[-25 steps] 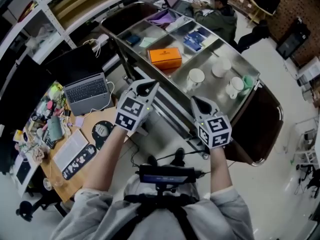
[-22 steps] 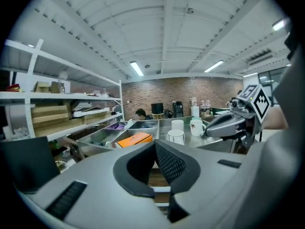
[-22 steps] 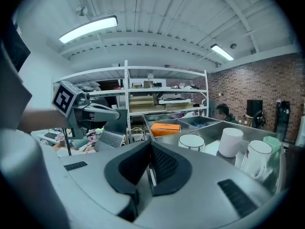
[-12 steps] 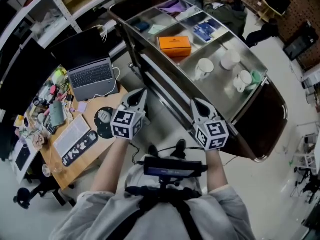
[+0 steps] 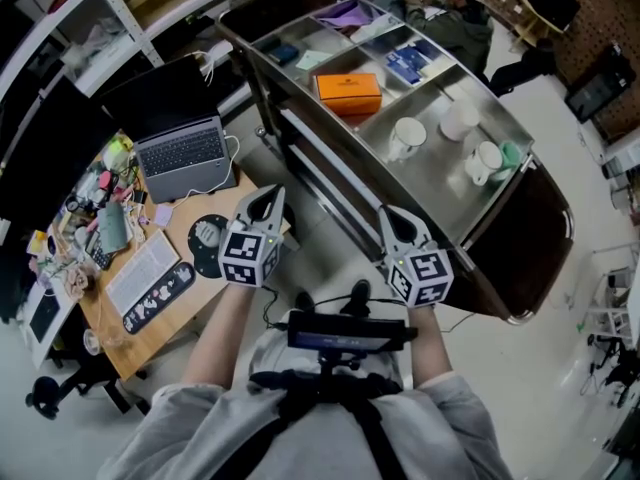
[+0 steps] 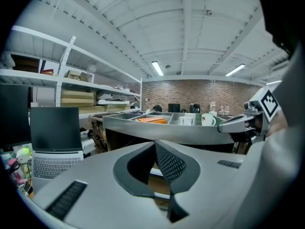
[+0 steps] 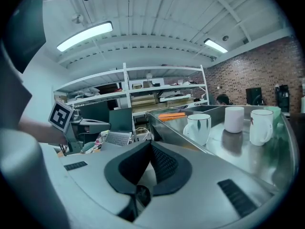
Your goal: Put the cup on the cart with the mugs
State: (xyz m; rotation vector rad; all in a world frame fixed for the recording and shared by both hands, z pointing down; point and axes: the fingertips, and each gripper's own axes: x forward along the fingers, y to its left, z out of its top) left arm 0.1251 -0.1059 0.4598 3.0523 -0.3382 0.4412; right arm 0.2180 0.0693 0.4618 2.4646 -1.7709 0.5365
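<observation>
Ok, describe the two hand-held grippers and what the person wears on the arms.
The left hand-held gripper and right hand-held gripper match: pale grey shells tapering to a point, with dark mesh-textured pads. Each carries a white cube with black square markers. The sleeves are light grey; black straps and a dark box sit at the chest.

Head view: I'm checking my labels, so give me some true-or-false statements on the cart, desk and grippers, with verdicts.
1. The left gripper and right gripper are both shut. True.
2. The right gripper holds a mug. False: it is empty, and the mug stands on the cart.
3. An orange box lies on the cart. True.
4. The laptop sits on the cart. False: it is on the desk.
</observation>
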